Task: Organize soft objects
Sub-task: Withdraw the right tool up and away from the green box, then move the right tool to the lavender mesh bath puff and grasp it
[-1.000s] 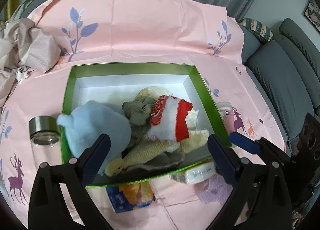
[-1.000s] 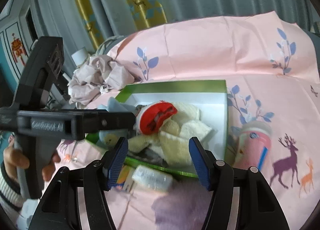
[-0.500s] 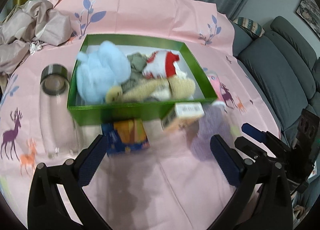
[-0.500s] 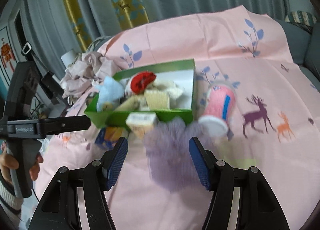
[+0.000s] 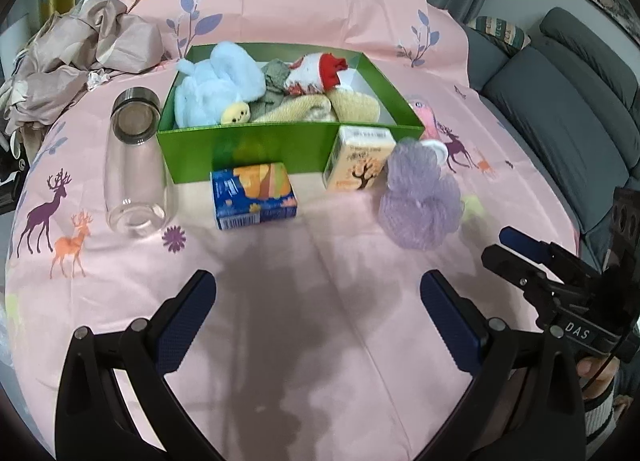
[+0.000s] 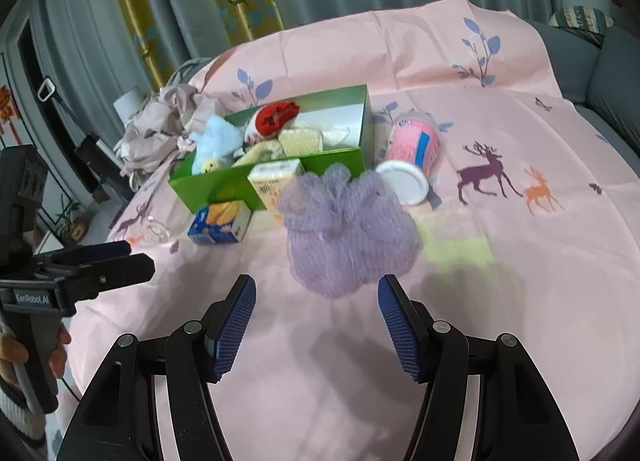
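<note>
Right wrist view: purple mesh pouf [image 6: 348, 229] sits on the pink tablecloth [image 6: 520, 301] just ahead of the right gripper [image 6: 316, 325], whose blue-padded jaws are spread wide and hold nothing — the pouf is outside the green box [image 6: 280, 177], near its front right corner. Pouf looks blurred. Behind it lies a pink cup [image 6: 416, 153] on its side, white lid facing forward, beside the box's right wall. Inside the box: light blue plush [image 6: 218, 139], red-and-white fabric piece [image 6: 276, 119], cream knit pieces [image 6: 300, 141]. A yellow-white carton [image 6: 276, 181] stands against the box front; a blue-orange packet [image 6: 220, 223] lies further left. Left wrist view: left gripper [image 5: 318, 321] also spread apart and empty, over bare cloth — well short of the box. Clear glass jar [image 5: 134, 165] with metal cap lies left of the box. Crumpled beige cloth [image 5: 80, 57] sits at the far left edge. Grey sofa [image 5: 560, 109] to the right.
</note>
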Demonstrator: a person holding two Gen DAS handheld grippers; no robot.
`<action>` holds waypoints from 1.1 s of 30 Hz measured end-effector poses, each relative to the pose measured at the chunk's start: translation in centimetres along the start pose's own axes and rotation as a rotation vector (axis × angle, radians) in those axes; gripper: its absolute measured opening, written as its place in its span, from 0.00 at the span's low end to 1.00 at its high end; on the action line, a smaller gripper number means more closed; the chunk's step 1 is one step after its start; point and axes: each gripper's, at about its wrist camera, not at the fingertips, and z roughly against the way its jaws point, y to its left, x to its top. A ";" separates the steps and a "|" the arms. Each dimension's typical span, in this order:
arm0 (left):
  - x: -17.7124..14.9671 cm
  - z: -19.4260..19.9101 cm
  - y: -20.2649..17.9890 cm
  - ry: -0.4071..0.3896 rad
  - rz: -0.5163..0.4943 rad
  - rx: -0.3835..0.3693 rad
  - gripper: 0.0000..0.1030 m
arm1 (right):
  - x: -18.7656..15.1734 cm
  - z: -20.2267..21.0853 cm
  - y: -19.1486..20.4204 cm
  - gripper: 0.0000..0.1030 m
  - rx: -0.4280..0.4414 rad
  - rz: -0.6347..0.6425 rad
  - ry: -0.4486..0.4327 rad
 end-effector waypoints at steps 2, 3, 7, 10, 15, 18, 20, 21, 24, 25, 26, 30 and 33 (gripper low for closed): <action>-0.4 0.0 -0.3 -0.003 -0.001 0.016 0.99 | -0.2 0.0 -0.2 0.63 -0.010 -0.004 0.002; -0.4 -0.1 -0.4 -0.005 -0.006 0.028 0.99 | -0.3 -0.1 -0.3 0.63 -0.014 -0.013 0.003; -1.0 -0.1 -1.1 -0.010 -0.022 0.040 0.99 | -0.6 -0.1 -0.9 0.63 -0.002 -0.045 0.001; -1.1 -0.3 -1.3 -0.003 -0.022 0.045 0.99 | -0.6 -0.1 -1.5 0.63 0.014 -0.069 0.000; -1.4 -0.8 -1.6 0.014 -0.025 0.049 0.99 | -0.6 -0.4 -2.3 0.63 0.047 -0.101 0.003; -1.2 -1.2 -1.6 0.024 -0.026 0.042 0.99 | -0.5 -0.9 -2.7 0.63 0.061 -0.119 0.008; -1.1 -1.5 -1.7 0.030 -0.025 0.036 0.99 | -0.5 -1.2 -3.1 0.63 0.068 -0.132 0.011; -1.1 -1.7 -1.8 0.035 -0.027 0.035 0.99 | -0.5 -1.4 -3.2 0.63 0.069 -0.138 0.011; -1.0 -2.4 -2.0 0.046 -0.034 0.032 0.99 | -0.5 -1.9 -3.7 0.63 0.071 -0.151 0.016; -0.9 -2.6 -2.1 0.049 -0.038 0.025 0.99 | -0.5 -2.0 -3.9 0.63 0.070 -0.155 0.016; -0.9 -2.7 -2.2 0.051 -0.039 0.022 0.99 | -0.5 -2.1 -4.1 0.63 0.070 -0.158 0.017; -0.4 -3.3 -2.6 0.055 -0.048 -0.001 0.99 | -0.2 -2.5 -5.0 0.63 0.074 -0.183 0.015; -0.1 -3.9 -2.8 0.062 -0.055 -0.015 0.99 | 0.1 -3.0 -5.5 0.63 0.080 -0.197 0.012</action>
